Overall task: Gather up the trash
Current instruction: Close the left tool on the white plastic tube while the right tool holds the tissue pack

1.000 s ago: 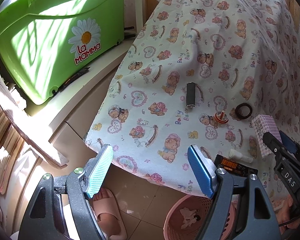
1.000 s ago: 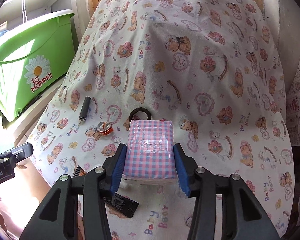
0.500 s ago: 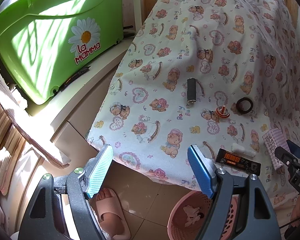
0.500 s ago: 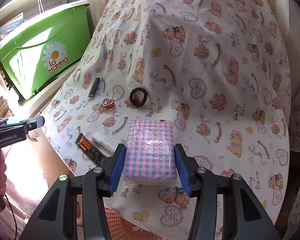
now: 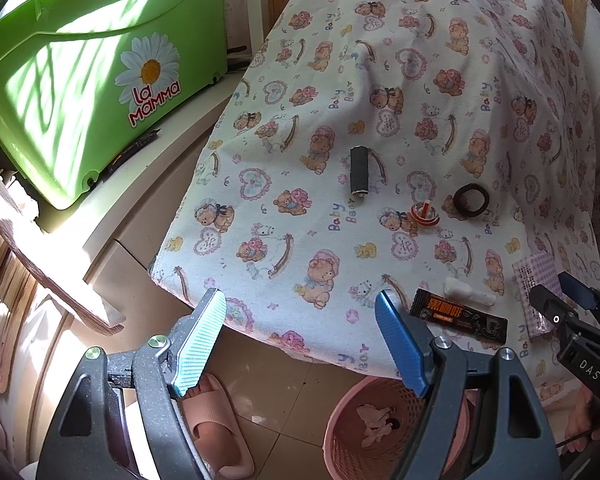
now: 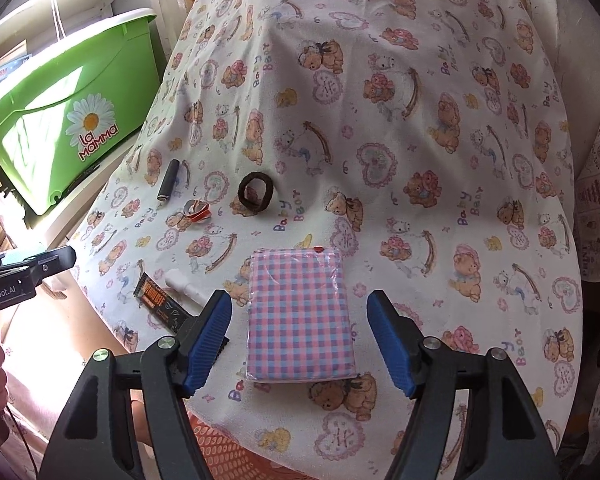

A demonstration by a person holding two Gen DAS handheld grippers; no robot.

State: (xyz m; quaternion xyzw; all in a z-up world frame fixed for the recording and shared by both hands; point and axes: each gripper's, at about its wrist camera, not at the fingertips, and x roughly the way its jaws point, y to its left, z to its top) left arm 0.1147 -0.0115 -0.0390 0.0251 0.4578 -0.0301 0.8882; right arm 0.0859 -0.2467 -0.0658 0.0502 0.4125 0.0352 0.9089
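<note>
The right gripper had just been opening up, and its jaws stood wide with a gap on each side of the tissue pack. That pink-and-blue checked pack lay flat on the bear-print cloth, close to the near edge of the covered surface, between the blue pads but not pressed by either one. So it was sitting loose, not held.

The left gripper was also spread wide with nothing in it, hanging over the front corner of the cloth, above the floor. Right below it was a pink basket on the tiles with a scrap of crumpled paper inside, and a pink slipper next to that.

The rest of the bits on the cloth: a black snack wrapper with orange print near the front edge, a small white roll just behind it, touching or nearly so. Further back were a dark cylinder, a little red-and-white ring thing and a dark hair tie just beside it, all well apart from the pack.

Off to the left a big green bin with a daisy sticker sat on a white cabinet, sun streaking across it.
</note>
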